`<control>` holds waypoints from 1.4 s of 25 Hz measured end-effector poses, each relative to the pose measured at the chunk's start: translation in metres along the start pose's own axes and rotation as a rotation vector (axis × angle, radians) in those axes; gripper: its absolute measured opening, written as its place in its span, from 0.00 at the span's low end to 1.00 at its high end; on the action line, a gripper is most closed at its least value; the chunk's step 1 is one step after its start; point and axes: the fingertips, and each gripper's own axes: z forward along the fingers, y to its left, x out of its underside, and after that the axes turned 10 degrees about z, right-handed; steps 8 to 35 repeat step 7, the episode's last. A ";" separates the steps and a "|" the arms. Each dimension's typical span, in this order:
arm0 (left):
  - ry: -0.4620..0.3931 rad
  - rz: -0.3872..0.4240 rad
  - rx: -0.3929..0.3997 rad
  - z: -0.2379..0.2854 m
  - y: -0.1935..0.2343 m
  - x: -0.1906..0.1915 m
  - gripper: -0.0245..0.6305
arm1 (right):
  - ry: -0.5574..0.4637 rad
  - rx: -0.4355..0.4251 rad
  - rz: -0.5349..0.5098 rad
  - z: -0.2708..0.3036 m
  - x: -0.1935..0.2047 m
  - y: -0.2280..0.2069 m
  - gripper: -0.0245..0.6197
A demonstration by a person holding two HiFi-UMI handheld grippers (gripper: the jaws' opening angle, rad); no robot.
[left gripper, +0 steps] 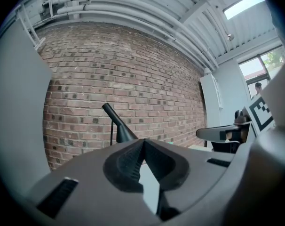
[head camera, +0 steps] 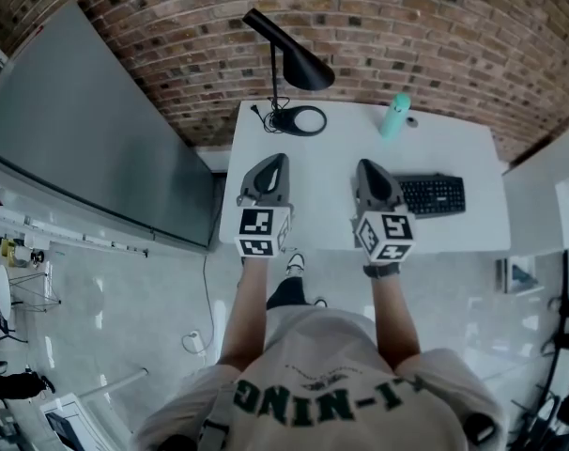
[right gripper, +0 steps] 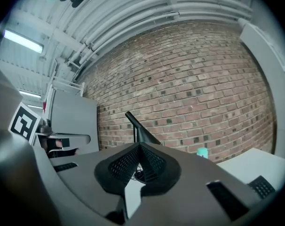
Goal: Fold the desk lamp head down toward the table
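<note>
1. At the far edge of the white table (head camera: pixel 453 148) stands the black cone-shaded desk lamp (head camera: pixel 305 67), head raised.
2. Left gripper (head camera: pixel 277 162) and right gripper (head camera: pixel 365 167) hover nearer, jaws together on nothing.

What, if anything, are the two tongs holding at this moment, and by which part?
Nothing is held. The left tongs and the right tongs are both shut and empty, apart from the desk lamp.

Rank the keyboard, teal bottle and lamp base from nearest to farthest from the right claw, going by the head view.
1. Keyboard, immediately to the right of the right claw.
2. Teal bottle, ahead and slightly right.
3. Lamp base, ahead and to the left, farthest.
</note>
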 end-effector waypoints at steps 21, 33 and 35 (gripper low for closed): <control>0.061 -0.004 0.026 0.027 0.006 0.026 0.04 | 0.043 -0.005 0.018 0.017 0.020 -0.010 0.05; 0.061 -0.004 0.026 0.027 0.006 0.026 0.04 | 0.043 -0.005 0.018 0.017 0.020 -0.010 0.05; 0.061 -0.004 0.026 0.027 0.006 0.026 0.04 | 0.043 -0.005 0.018 0.017 0.020 -0.010 0.05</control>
